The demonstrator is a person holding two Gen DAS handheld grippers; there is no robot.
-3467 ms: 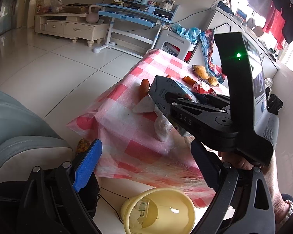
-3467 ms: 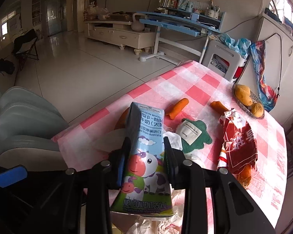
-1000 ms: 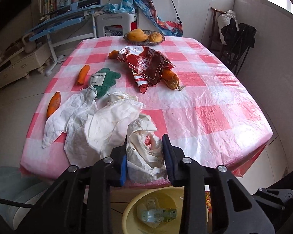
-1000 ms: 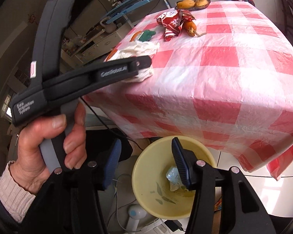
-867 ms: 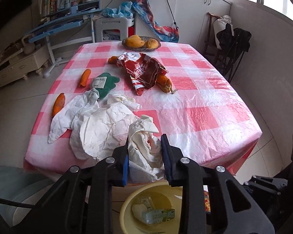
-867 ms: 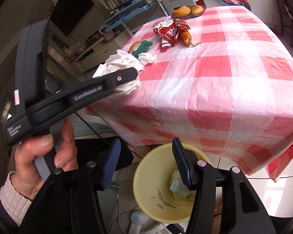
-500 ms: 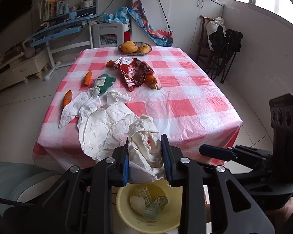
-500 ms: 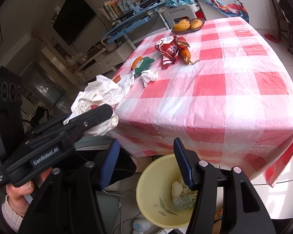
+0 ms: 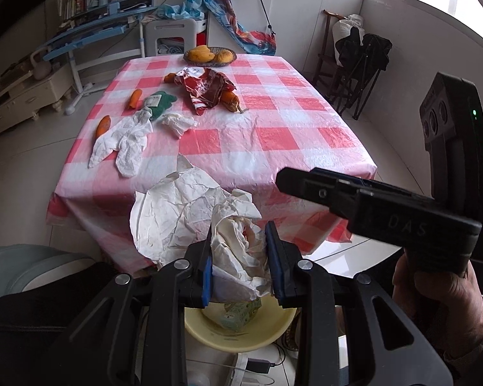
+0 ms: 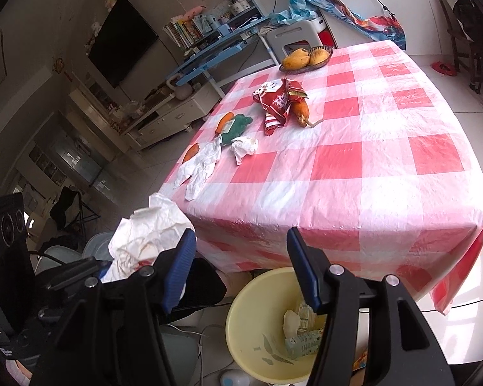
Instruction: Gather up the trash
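Observation:
My left gripper (image 9: 240, 257) is shut on a crumpled white paper bag (image 9: 190, 218) and holds it in the air above the yellow trash bin (image 9: 241, 337), off the table's near edge. The bag also shows in the right wrist view (image 10: 145, 238). My right gripper (image 10: 241, 263) is open and empty above the same bin (image 10: 257, 331), which holds a milk carton (image 10: 302, 342) and a scrap. On the red checked table (image 9: 273, 128) lie white gloves (image 9: 125, 141), a crumpled tissue (image 9: 178, 122) and a red snack bag (image 9: 206, 88).
Carrots (image 9: 103, 125), a green pouch (image 9: 161, 101) and a fruit basket (image 9: 209, 55) are on the table. A grey chair (image 9: 25, 270) stands at the left. Cables and a power adapter (image 9: 257, 365) lie on the floor by the bin. A folded chair (image 9: 357, 74) stands at the right.
My left gripper has pulled the white paper bag back off the table and over the bin. My right gripper has stayed open over the bin and moved slightly back.

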